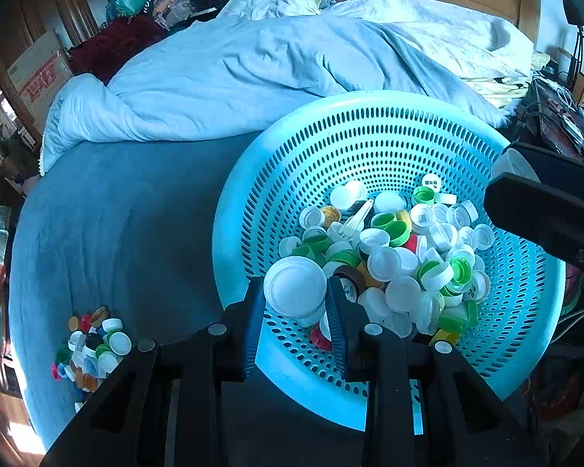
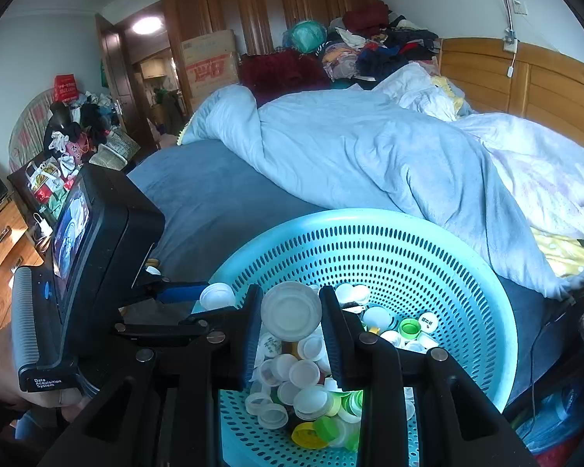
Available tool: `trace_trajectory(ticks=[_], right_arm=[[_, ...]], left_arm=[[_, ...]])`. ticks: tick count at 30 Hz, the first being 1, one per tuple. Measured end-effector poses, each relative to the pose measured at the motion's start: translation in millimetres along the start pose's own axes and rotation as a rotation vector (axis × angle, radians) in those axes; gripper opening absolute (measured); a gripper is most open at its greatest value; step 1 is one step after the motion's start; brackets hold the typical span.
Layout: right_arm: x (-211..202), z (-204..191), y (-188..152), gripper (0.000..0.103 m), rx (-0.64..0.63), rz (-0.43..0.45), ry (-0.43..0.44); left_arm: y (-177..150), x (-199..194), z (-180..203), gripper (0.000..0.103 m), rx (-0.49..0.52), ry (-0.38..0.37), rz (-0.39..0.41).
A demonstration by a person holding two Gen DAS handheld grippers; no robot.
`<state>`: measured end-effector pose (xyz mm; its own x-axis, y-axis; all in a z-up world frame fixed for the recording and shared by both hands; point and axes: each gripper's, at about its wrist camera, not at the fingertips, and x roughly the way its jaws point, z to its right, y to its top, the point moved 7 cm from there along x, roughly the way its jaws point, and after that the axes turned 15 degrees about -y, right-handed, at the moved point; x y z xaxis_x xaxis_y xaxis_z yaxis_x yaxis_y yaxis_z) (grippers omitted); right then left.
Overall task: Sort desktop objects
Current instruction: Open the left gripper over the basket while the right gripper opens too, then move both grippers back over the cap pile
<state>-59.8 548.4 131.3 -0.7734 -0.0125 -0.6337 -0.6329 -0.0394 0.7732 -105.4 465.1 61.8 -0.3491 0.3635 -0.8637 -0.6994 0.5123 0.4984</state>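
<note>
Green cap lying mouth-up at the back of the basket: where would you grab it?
Grip the green cap by its wall, from above. It sits mouth-up atop the pile in the basket, so one of the jaws could slip inside, one outside.

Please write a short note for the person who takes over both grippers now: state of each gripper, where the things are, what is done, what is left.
Left gripper: shut on a wide white lid, over the basket.
Right gripper: shut on another wide white lid, also over the basket.
Turquoise basket sits on the bed and holds most of the caps, white, green and yellow mixed.
A small pile of caps lies on the blue sheet, left of the basket.
Done: apparently that pile only.
Left: place both lids, then sort the remaining basket caps.
</note>
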Motion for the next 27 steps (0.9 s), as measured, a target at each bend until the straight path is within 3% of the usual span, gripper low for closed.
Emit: trace_trajectory(ticks=[4,7,9,13,17,20,22,26,27], right_arm=[[0.8,1.3,0.6,0.035,0.008,0.002,-0.006],[0.3,2.4,1.4,0.049,0.017,0.005,-0.011],[-0.1,2.4,2.0,0.051,0.015,0.008,-0.015],[-1.9,-1.5,4.2,0.068,0.021,0.016,-0.018],[-5.8,-18.5,6.7,0.078,0.014,0.030,0.011],[-10.6,-51.7,5.8,0.081,-0.041,0.046,0.061],[-12.9,-83.0,1.6,0.089,-0.093,0.053,0.111],[0.5,-167.1,-21.5,0.097,-0.252,0.017,0.219],[9.2,-186.5,-29.9,0.098,-0.288,-0.004,0.239]], left_arm=[[-1.6,1.4,-1.0,0.027,0.000,0.003,-0.004],[-3.0,1.2,-2.3,0.028,-0.002,0.003,-0.003],[-3.7,0.0,-3.8,0.033,-0.007,0.000,0.000],[-7.3,-3.4,-9.9,0.045,-0.011,0.000,0.010],[-20.1,-18.7,-33.8,0.046,-0.048,0.016,0.050],[-47.5,-50.7,-85.8,0.046,-0.152,0.063,0.141],[-79.3,-77.3,-136.1,0.048,-0.244,0.142,0.197],[-166.5,-117.6,-250.1,0.072,-0.464,0.326,0.239],[-186.9,-119.4,-272.9,0.072,-0.521,0.351,0.224]])
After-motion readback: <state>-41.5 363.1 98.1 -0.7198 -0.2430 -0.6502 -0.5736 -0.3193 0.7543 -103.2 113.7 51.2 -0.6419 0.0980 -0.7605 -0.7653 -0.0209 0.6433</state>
